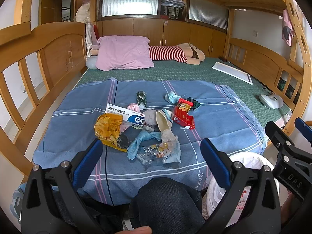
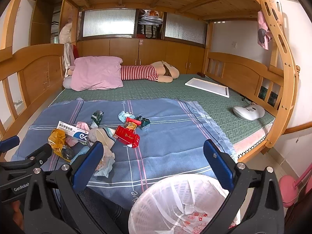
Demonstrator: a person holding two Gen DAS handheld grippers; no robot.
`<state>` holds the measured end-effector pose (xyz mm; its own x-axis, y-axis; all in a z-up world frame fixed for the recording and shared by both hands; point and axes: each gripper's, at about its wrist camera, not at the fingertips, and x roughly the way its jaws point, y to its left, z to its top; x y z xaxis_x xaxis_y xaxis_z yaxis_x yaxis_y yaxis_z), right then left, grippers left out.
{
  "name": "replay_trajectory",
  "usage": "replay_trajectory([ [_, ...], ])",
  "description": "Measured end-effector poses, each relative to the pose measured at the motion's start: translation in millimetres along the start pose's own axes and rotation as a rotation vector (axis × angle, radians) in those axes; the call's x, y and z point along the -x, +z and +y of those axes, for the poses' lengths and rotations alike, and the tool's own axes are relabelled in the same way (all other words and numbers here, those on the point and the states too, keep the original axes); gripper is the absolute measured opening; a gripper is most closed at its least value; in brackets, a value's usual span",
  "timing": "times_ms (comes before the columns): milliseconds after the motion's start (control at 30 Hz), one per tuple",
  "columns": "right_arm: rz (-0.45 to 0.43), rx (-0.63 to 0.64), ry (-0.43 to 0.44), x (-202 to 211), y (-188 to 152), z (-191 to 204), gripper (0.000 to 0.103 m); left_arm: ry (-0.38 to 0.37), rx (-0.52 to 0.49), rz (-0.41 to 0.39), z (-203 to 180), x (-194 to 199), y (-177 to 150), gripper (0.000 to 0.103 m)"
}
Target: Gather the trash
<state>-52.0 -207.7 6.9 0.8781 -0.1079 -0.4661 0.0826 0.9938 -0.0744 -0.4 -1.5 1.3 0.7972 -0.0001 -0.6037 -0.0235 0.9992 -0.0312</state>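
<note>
Trash heap (image 1: 144, 128) on blue sheet (image 1: 214, 117), just ahead of left tongs (image 1: 152, 152), spread and empty; right tongs (image 2: 154, 156), likewise spread, above lined bin (image 2: 181, 200); advise pinching the nearest clear wrapper (image 1: 159, 153) alone, not sheet.

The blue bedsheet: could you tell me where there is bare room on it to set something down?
The blue bedsheet is bare right of the red carton, out to its edge by the green mat, and behind the trash toward the pink pillow. It is crowded around the ointment box and yellow wrapper.
</note>
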Motion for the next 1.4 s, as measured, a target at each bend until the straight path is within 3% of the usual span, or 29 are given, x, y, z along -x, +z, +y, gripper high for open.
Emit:
replay_trajectory([
  [1400, 0.005, -0.015, -0.010, -1.1, 1.6, -4.3, 0.100, -0.010, -0.017, 0.005, -6.6, 0.9, 1.2, 0.100],
])
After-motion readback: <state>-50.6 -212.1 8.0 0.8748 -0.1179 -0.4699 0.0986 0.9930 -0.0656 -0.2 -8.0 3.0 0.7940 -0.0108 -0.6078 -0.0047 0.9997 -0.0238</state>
